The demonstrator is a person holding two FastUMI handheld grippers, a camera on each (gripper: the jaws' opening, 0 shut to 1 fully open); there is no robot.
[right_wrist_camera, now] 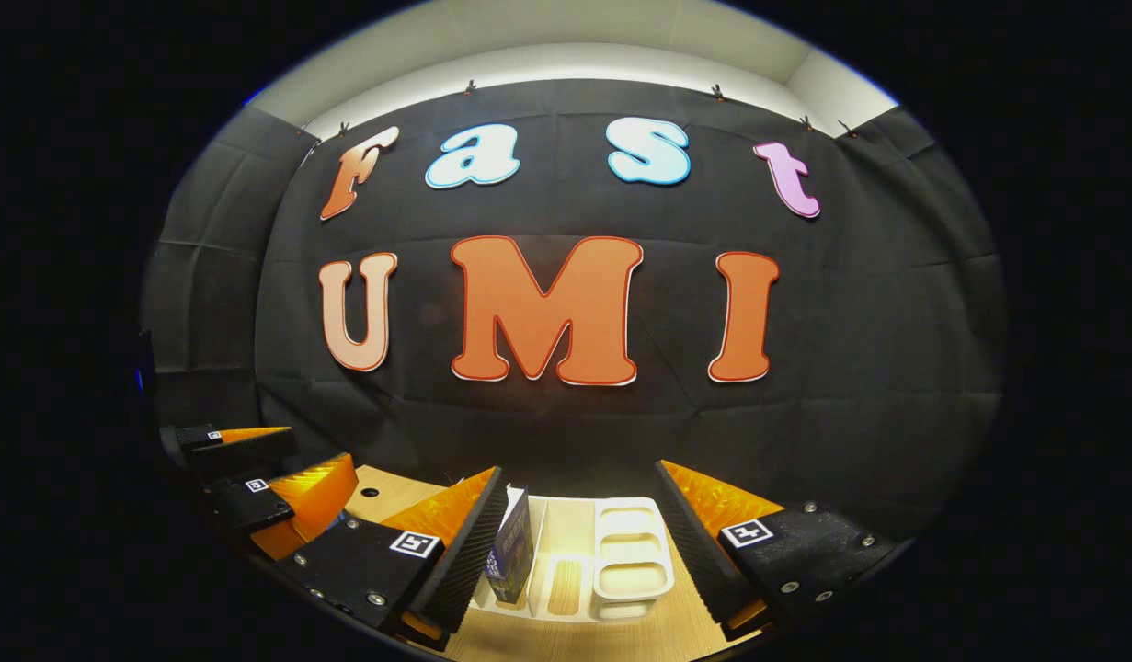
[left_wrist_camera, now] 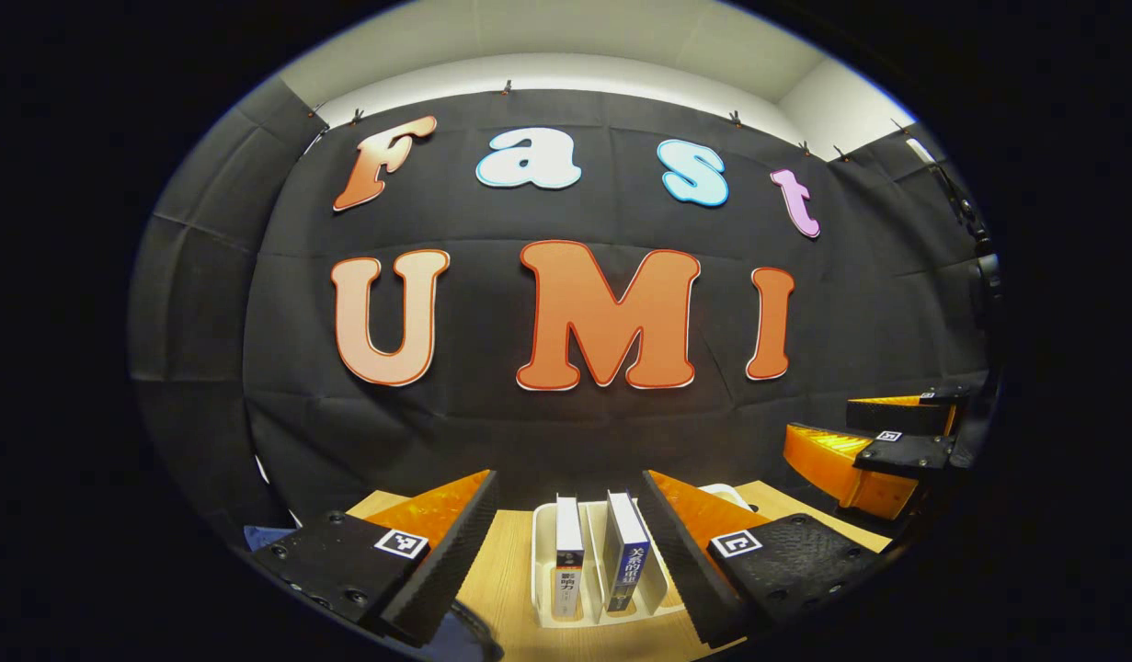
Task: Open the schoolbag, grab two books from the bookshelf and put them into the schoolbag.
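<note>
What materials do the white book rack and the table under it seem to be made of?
The white book rack looks like moulded plastic: smooth, slightly glossy, with rounded edges and compartments. The table looks like light wood or a wood-look laminate, matte, with fine straight grain lines; the pictures cannot settle which.

Black cloth (left_wrist_camera: 547, 432) is hanging across the back of the booth, clipped along its top edge and creasing in folds. Above it a pale wall (right_wrist_camera: 566, 64) is catching bright light. A light wooden worktop (left_wrist_camera: 506, 575) is lying below.
</note>
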